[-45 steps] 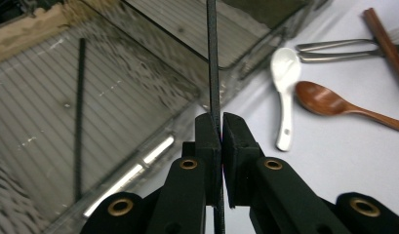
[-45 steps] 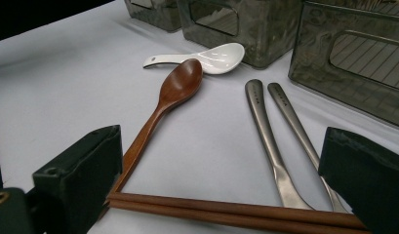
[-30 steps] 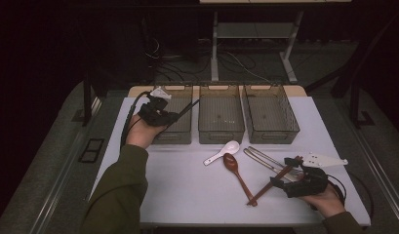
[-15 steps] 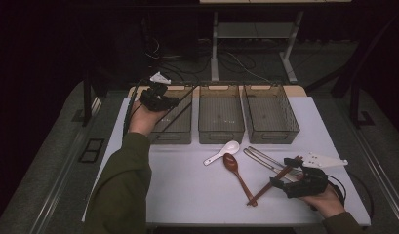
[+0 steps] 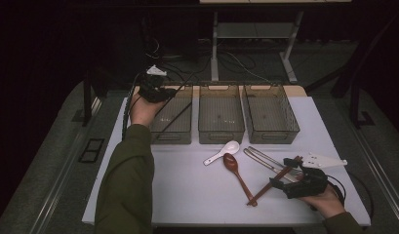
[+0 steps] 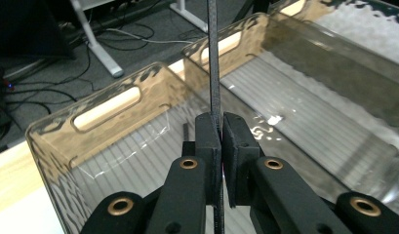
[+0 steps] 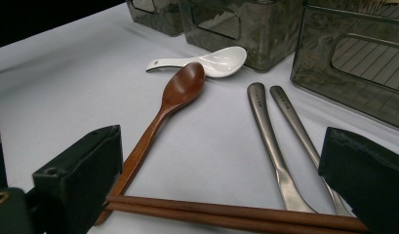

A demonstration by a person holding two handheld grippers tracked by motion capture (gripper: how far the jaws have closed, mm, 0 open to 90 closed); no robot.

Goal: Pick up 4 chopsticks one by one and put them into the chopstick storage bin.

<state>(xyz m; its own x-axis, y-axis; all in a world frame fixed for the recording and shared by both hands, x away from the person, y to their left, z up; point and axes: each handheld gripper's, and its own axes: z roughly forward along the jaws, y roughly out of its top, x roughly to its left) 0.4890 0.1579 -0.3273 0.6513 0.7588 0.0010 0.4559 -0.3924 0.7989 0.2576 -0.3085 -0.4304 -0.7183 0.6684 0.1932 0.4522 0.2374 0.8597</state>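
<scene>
My left gripper [image 5: 158,91] hovers over the far left corner of the left clear bin [image 5: 170,138], shut on a thin black chopstick [image 5: 175,103] that slants down into that bin. In the left gripper view the jaws [image 6: 220,124] pinch this chopstick [image 6: 213,63] upright above the bin wall [image 6: 104,105]; a second dark stick [image 6: 186,131] lies inside. Near the front right, my right gripper [image 5: 295,176] stands open astride a pair of brown chopsticks [image 5: 270,184]. Between its jaws [image 7: 221,195] in the right gripper view the chopsticks [image 7: 226,212] lie crosswise.
A wooden spoon [image 5: 235,169], a white spoon [image 5: 220,152] and two metal utensils [image 5: 264,158] lie on the white table in front of the middle bin [image 5: 221,139] and right bin [image 5: 274,139]. Cables and table legs lie beyond the far edge.
My left gripper has carried the black chopstick away from me, toward the far left corner of the left bin. The right gripper has stayed in place.
</scene>
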